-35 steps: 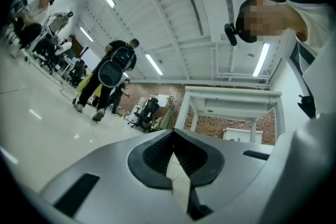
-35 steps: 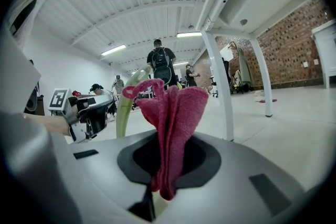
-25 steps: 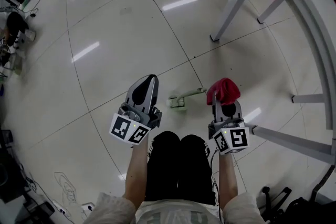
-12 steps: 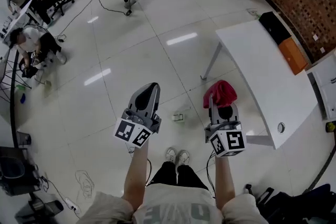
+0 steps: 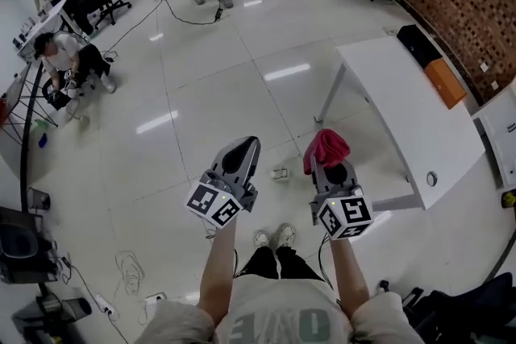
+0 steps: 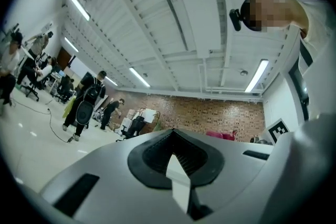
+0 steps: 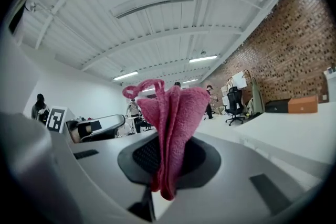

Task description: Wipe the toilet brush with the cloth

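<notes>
The right gripper point(image 5: 326, 167) is clamped on the pink cloth point(image 5: 326, 147), which stands bunched above its jaws, ready for wiping. The left gripper point(image 5: 243, 149) is closed and empty. The toilet brush point(image 5: 280, 172) (seemingly that small pale thing) lies on the floor point(image 5: 201, 109), well below both.

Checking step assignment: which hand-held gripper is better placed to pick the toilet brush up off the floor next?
Left, probably. The left hand-held gripper is shut and empty; the right hand-held gripper is shut on the cloth. The toilet brush lies on the floor between them, neither plainly nearer.
</notes>
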`<state>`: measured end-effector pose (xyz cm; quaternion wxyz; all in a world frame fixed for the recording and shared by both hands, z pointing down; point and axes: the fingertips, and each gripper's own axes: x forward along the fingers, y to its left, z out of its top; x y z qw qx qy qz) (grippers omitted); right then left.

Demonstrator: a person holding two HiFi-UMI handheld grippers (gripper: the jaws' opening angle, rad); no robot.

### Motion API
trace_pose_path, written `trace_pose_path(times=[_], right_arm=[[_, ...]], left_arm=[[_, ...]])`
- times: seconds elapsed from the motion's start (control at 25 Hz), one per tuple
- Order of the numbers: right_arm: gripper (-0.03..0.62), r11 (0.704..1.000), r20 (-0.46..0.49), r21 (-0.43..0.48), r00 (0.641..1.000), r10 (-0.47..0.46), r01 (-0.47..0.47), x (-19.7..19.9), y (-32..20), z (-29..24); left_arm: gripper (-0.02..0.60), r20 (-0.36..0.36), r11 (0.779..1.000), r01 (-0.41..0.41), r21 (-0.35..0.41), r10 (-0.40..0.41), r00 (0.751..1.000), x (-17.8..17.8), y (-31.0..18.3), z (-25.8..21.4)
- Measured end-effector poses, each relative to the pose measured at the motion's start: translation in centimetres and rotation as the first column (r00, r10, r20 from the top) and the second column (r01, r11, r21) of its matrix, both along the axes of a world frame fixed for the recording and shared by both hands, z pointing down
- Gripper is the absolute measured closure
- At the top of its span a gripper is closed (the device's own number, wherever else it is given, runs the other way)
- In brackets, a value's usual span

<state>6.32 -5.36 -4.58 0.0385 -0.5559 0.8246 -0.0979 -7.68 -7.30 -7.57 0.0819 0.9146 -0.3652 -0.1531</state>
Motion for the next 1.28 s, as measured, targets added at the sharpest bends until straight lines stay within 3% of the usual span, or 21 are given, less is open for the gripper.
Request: trace_pose_path(times=[0.28, 0.44, 0.64, 0.8, 1.08, 1.28], right_arm=[[0.563, 0.999, 0.022, 0.021, 0.999, 0.042, -0.043, -4.5, 12.7, -1.4], [0.562, 0.997, 0.058, 0.030, 0.996, 0.072, -0.074, -7.7, 19.4, -2.4], [0.562, 0.991, 0.092, 0.035, 0.988, 0.122, -0.126, -8.3, 27.0, -3.0], [0.563, 0.993, 0.081, 0.033, 0.991, 0.110, -0.113, -7.8, 33.0, -2.7], [0.563, 0.993, 0.050, 0.010, 0.991, 0.120, -0.121, -5.3, 44.2, -1.6], [0.563, 0.994, 0.045, 0.011, 0.993, 0.109, -0.109, -5.1, 47.8, -1.9]], left_arm=[[0.578, -0.096, 1.000, -0.004, -0.023, 0.001, 0.995, -5.4, 12.4, -0.2], [0.578, -0.066, 0.999, 0.025, -0.026, -0.027, 0.997, -8.6, 18.3, -1.1], [0.578, -0.057, 1.000, 0.013, -0.016, -0.014, 0.998, -9.8, 25.5, -2.2], [0.578, -0.069, 1.000, 0.010, -0.016, -0.011, 0.998, -9.0, 31.6, -2.2], [0.578, -0.018, 1.000, 0.024, -0.011, -0.024, 1.000, -4.6, 43.0, -1.6], [0.578, -0.038, 0.999, 0.031, -0.026, -0.032, 0.999, -3.9, 46.4, -1.9]])
